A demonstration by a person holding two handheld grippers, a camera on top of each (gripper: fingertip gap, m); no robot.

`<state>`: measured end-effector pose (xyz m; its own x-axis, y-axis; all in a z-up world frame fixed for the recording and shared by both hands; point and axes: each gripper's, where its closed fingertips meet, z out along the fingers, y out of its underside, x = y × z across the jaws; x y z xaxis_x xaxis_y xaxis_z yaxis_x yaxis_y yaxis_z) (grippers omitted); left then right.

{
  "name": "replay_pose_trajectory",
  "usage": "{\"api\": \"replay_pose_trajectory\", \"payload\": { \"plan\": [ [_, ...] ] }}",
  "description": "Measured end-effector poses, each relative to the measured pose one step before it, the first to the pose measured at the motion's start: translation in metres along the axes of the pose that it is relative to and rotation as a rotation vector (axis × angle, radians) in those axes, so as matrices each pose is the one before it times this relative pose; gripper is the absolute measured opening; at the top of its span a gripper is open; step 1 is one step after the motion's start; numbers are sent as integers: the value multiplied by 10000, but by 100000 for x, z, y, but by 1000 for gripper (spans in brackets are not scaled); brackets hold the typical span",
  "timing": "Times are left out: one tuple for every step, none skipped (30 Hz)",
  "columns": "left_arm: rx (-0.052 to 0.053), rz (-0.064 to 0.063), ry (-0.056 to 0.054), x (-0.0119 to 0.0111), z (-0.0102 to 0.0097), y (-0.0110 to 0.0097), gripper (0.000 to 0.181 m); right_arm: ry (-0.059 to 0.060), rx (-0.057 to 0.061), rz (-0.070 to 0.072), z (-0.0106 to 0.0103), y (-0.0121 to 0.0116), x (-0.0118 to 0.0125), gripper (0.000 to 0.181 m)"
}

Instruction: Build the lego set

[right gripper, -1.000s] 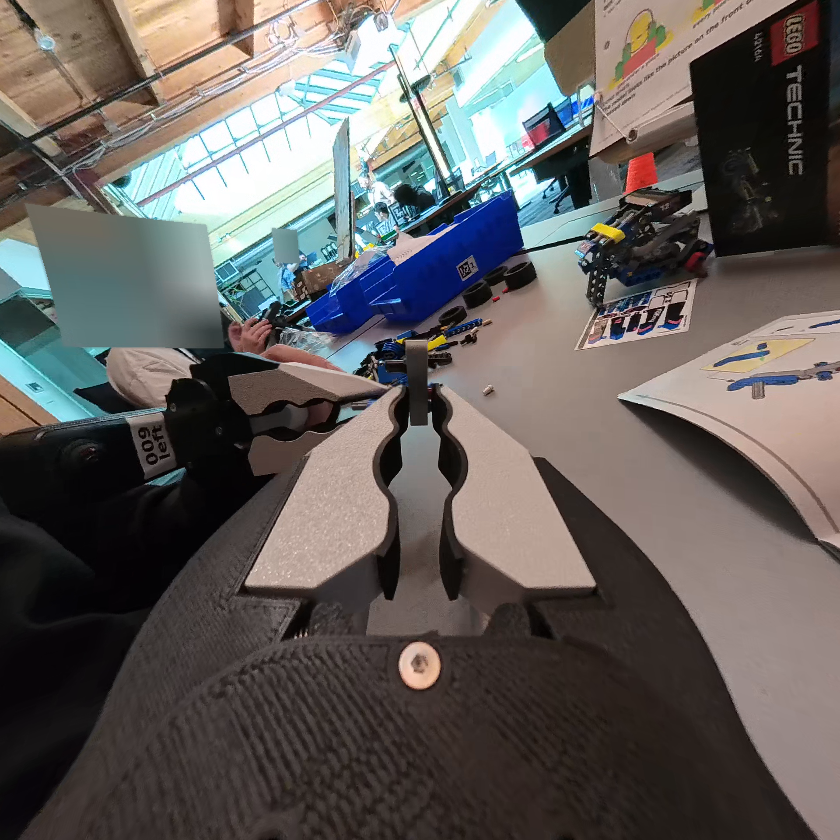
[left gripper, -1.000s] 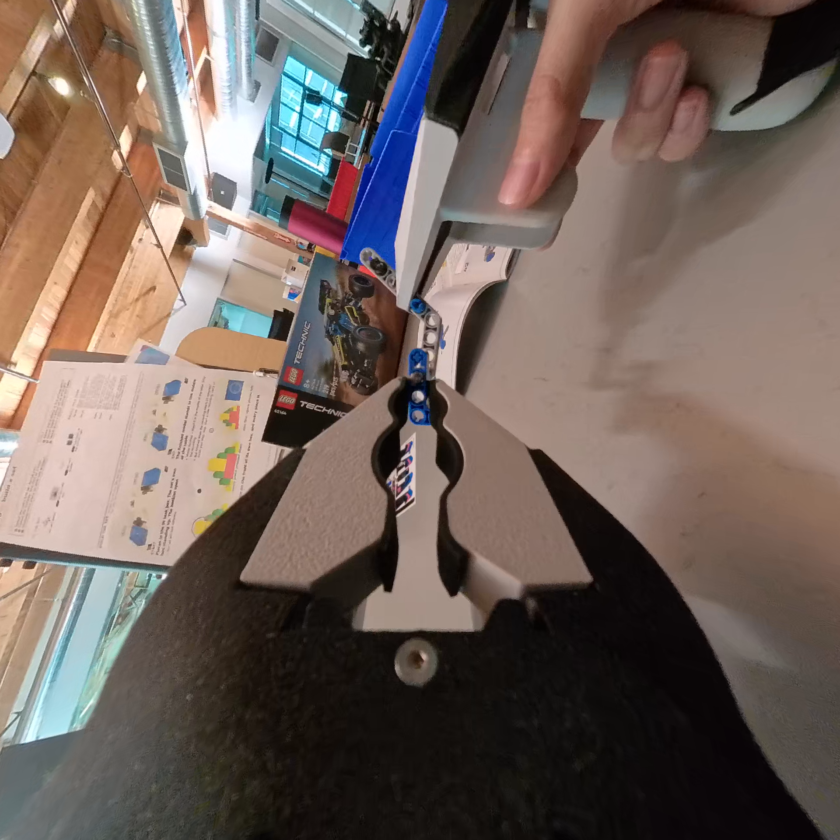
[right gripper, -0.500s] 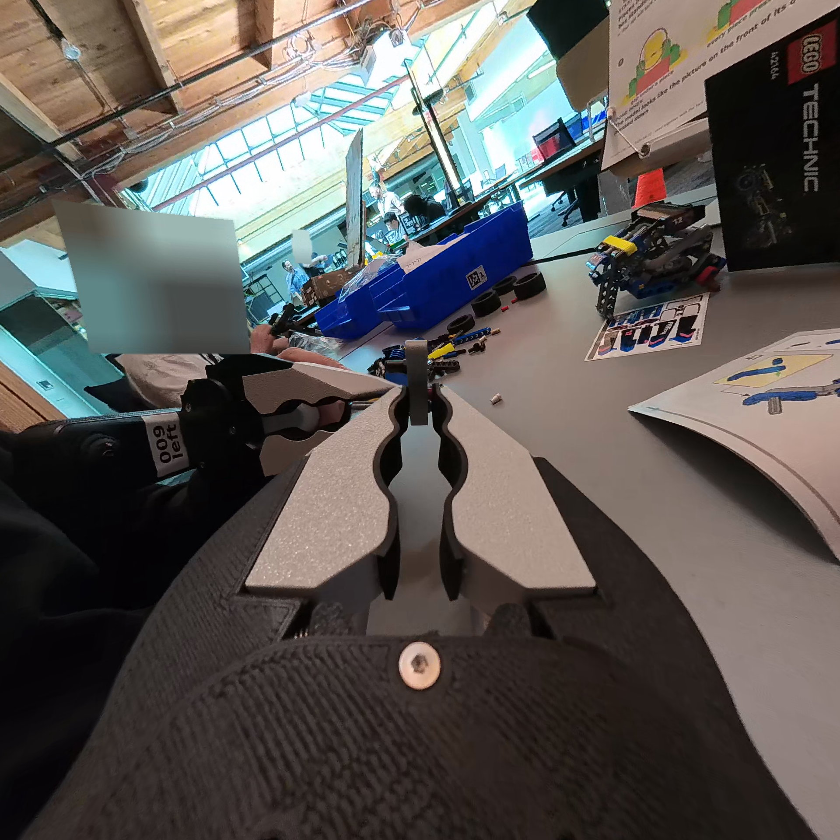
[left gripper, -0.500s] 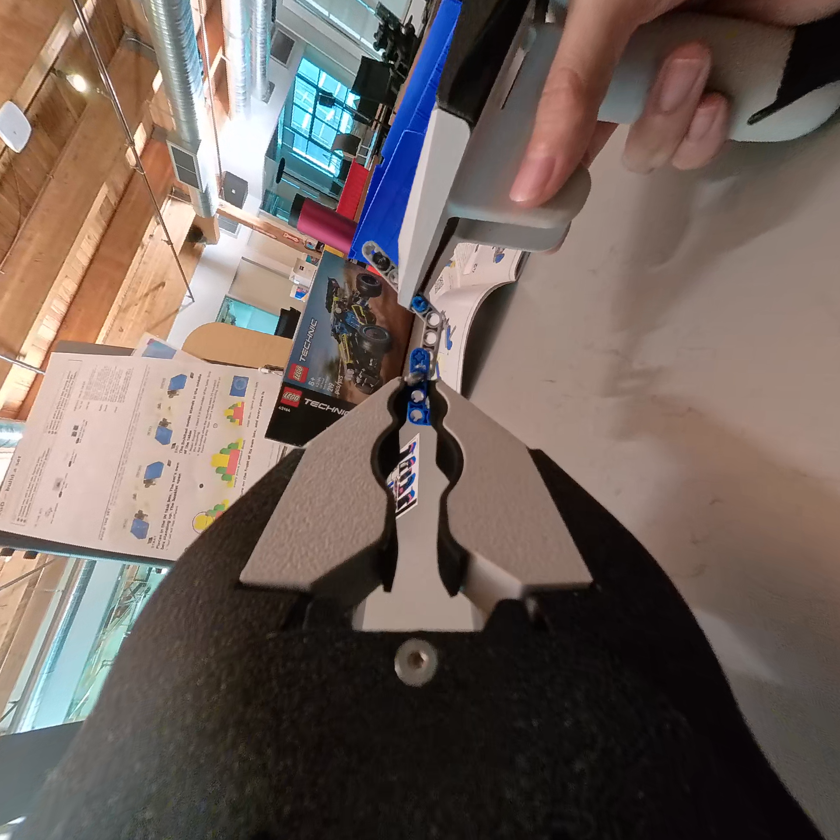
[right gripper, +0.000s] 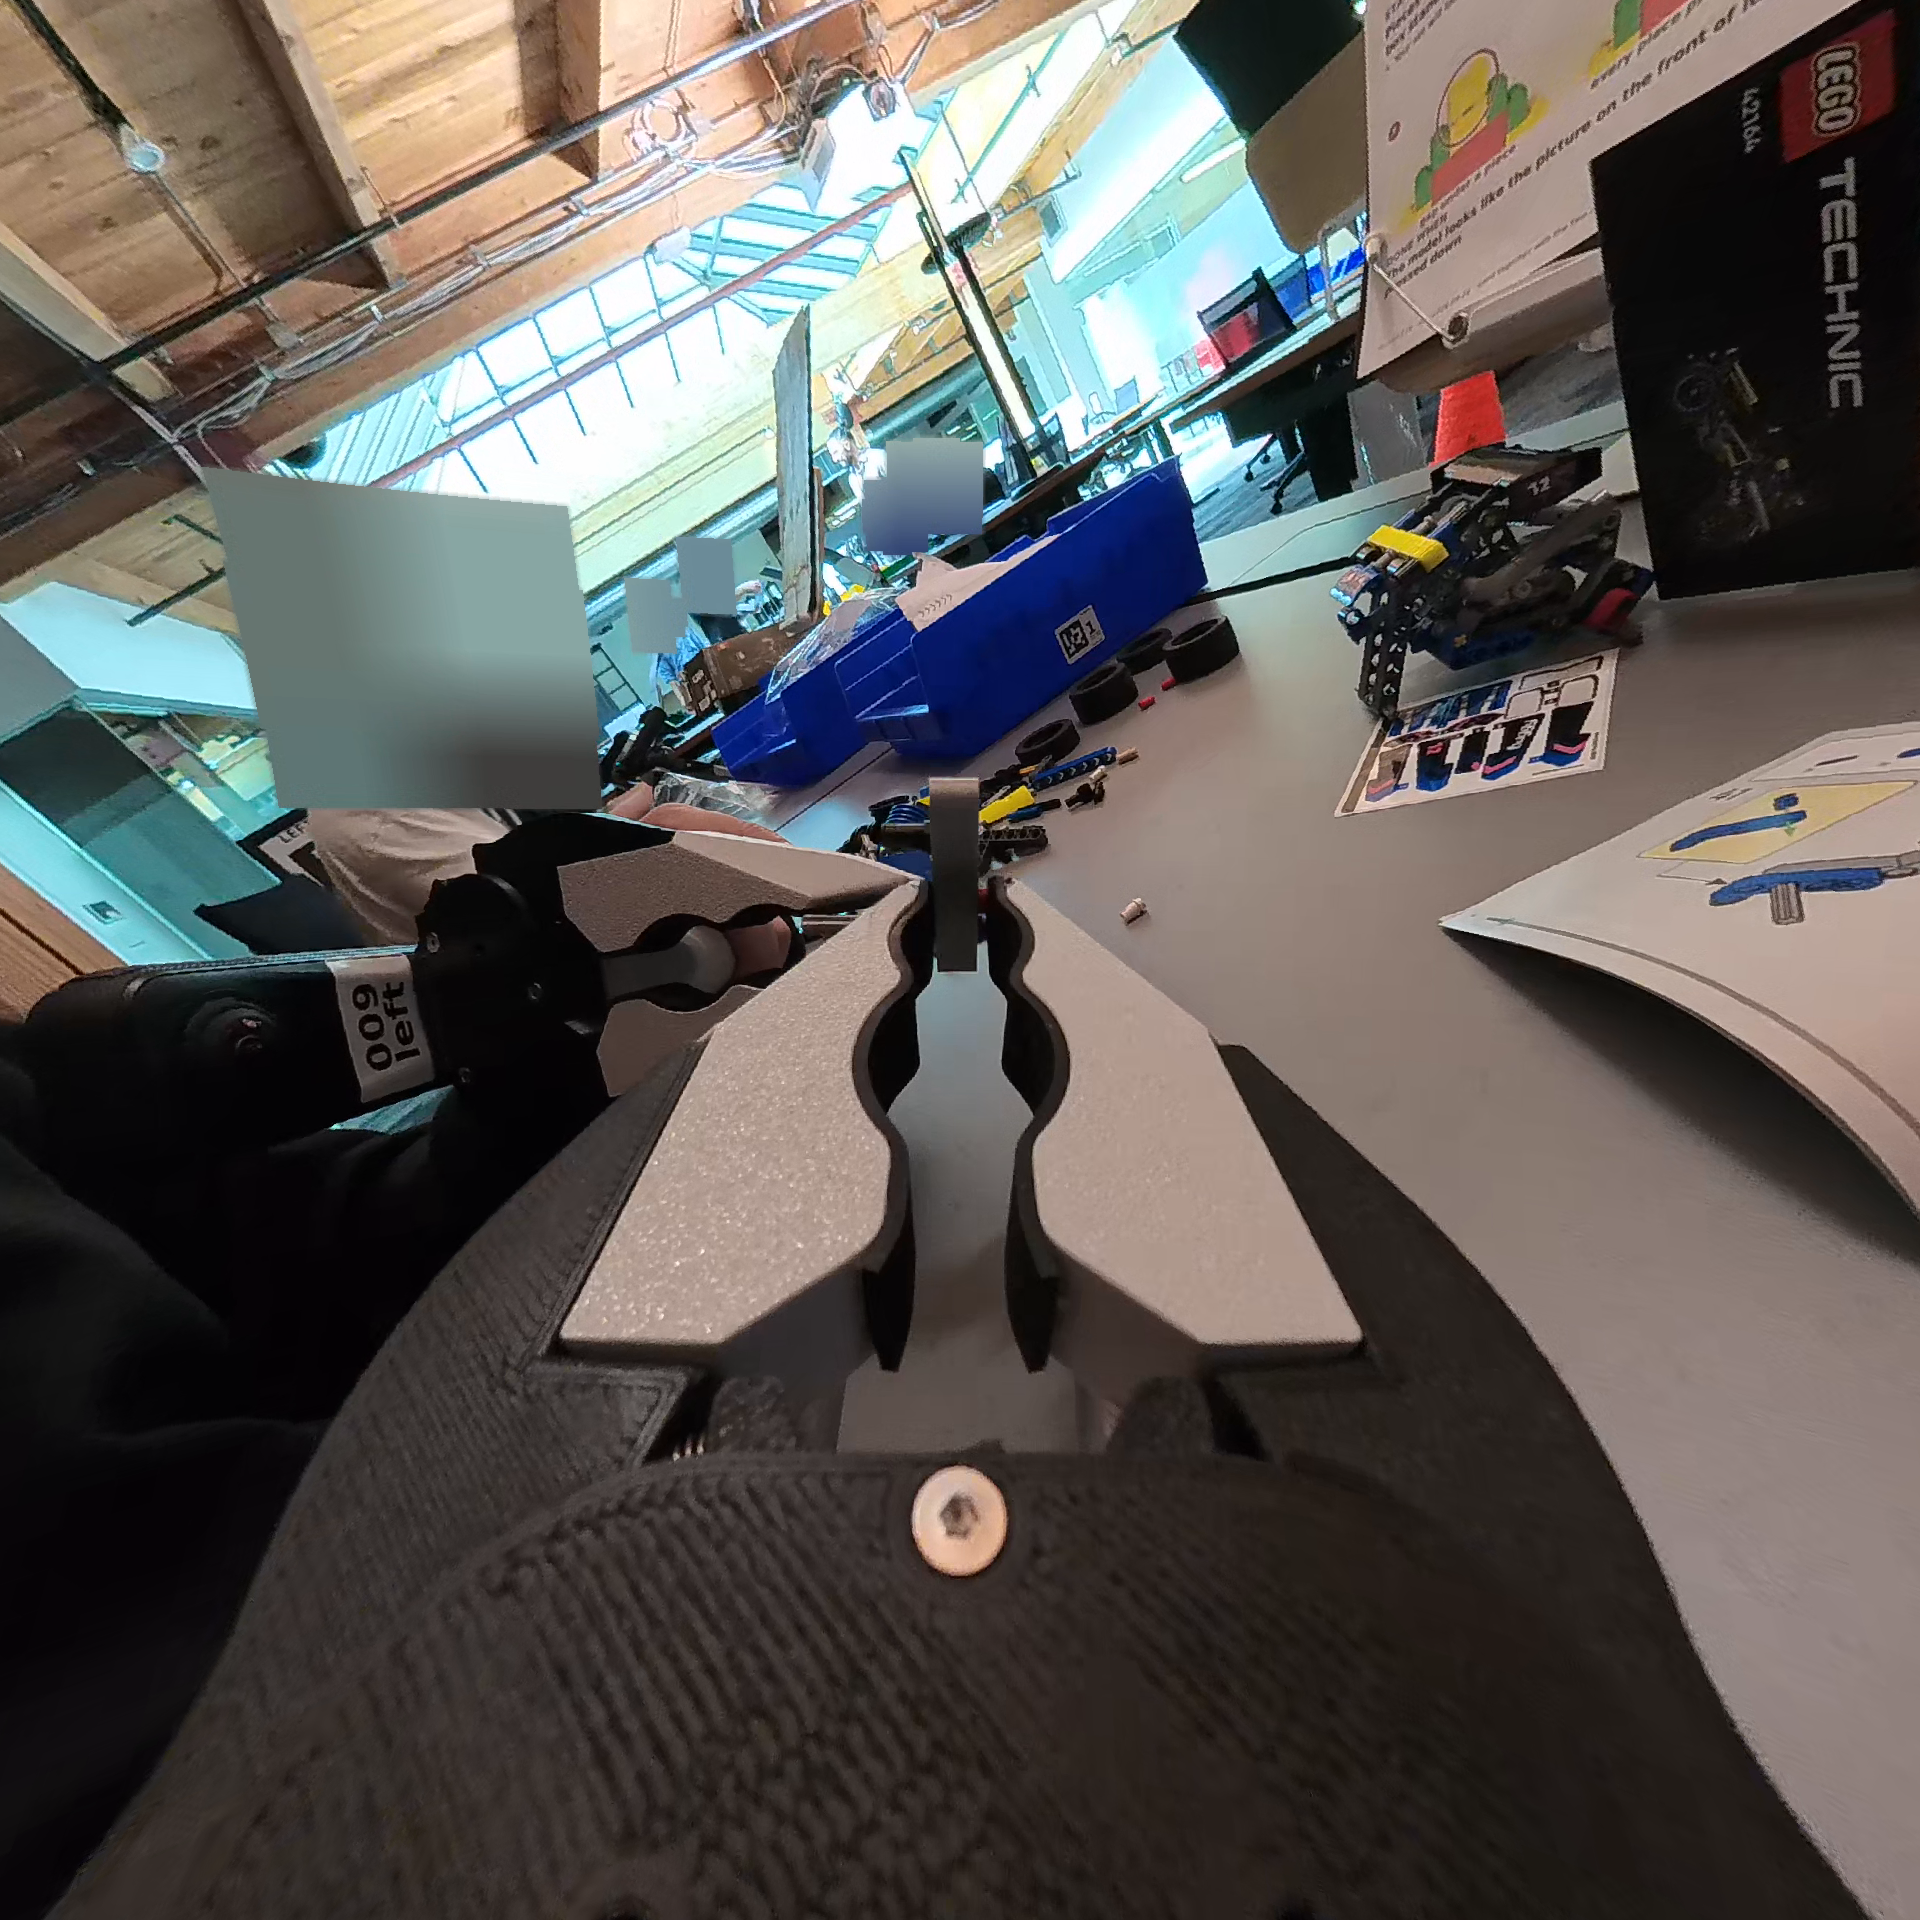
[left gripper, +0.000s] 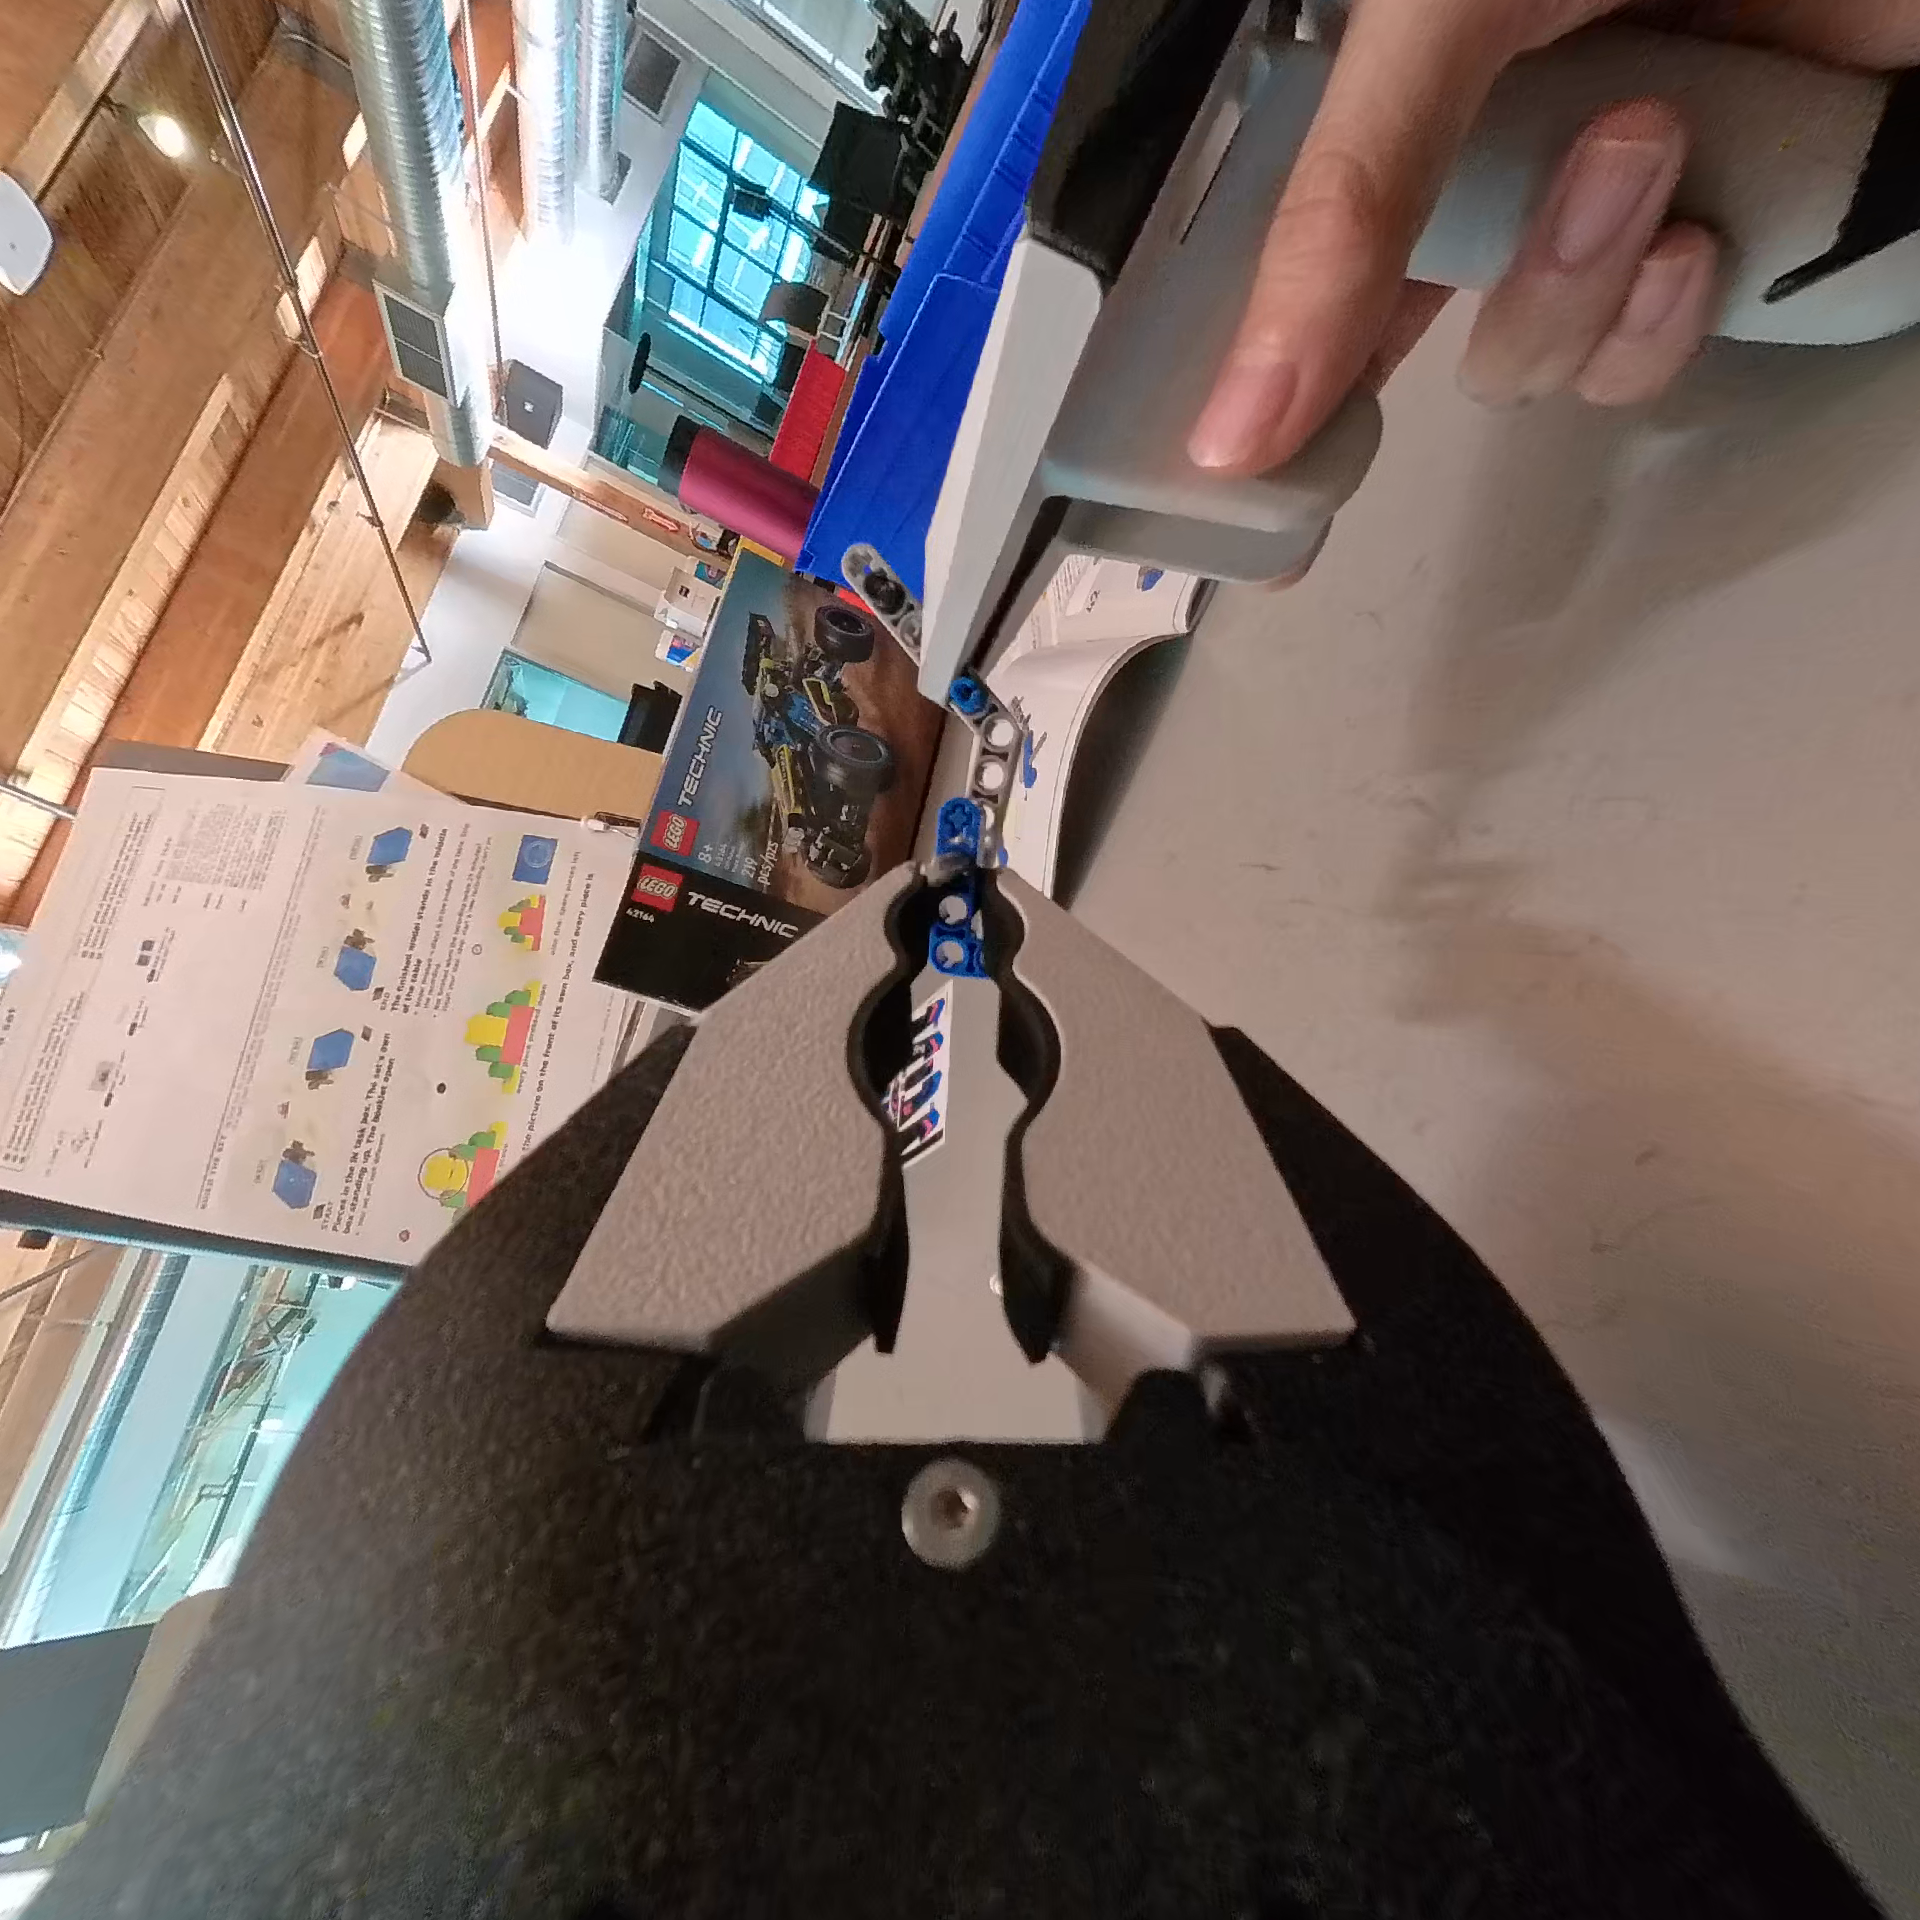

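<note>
Your left gripper (left gripper: 961,894) fingers still pinch the blue piece (left gripper: 958,928); your right gripper (right gripper: 958,894) still holds the grey beam (right gripper: 954,883). Nothing joined yet.

Orange cone (right gripper: 1467,416), silver ceiling duct (left gripper: 416,208)

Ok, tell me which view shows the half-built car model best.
The right wrist view: the half-built car model stands in full on the table, beside the black set box and above the sticker sheet. The left wrist view does not show it.
</note>
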<state>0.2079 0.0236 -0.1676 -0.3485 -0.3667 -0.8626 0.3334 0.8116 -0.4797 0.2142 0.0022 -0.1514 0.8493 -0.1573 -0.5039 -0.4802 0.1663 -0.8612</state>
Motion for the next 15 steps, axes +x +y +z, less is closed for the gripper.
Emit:
{"api": "replay_pose_trajectory", "payload": {
  "plan": [
    [43, -43, 10, -13, -17, -26, 5, -62, 1, 21, -11, -7, -54, 8],
    [68, -52, 14, -25, -33, -90, 5, -61, 15, 61, -27, -12, -31, 8],
    [48, -61, 32, -16, -27, -51, 6, -4, 5, 106, -46, 0, 77, 8],
    [22, -72, 37, 0, 0, -12, 7, 3, 17, 87, -51, -19, 81, 8],
    [27, -73, 22, -28, -6, -5, 8, -35, -1, 44, -19, 4, 9, 8],
    [51, -75, 37, -13, -26, -14, 10, -18, -10, 9, 5, 11, -24, 8],
    [53, -80, 93, 61, -28, -24, 11, 8, -23, -16, 10, 39, -4, 8],
    [53, -54, 101, 62, -41, -15, 12, -14, -37, -20, 21, 45, -45, 8],
    [45, -11, 44, -8, -49, -11, 14, -9, -25, 0, 24, 36, -10, 8],
    [50, 25, 50, 5, -60, -39, 15, 28, -6, 32, -10, 9, 53, 8],
    [63, 36, 105, 90, -58, -80, 16, 22, 32, 47, -49, -42, 77, 8],
    [44, -2, 72, 54, -48, -73, 18, -15, 44, 77, -54, -57, 56, 8],
    [27, -52, 50, 33, -15, -44, 19, -13, 50, 95, -69, -59, 68, 8],
    [12, -83, 116, 119, 13, -12, 20, -6, 47, 105, -58, -65, 87, 8],
    [-25, -100, 116, 128, 50, 56, 20, -27, 24, 111, -45, -23, 55, 8]
  ]
}}
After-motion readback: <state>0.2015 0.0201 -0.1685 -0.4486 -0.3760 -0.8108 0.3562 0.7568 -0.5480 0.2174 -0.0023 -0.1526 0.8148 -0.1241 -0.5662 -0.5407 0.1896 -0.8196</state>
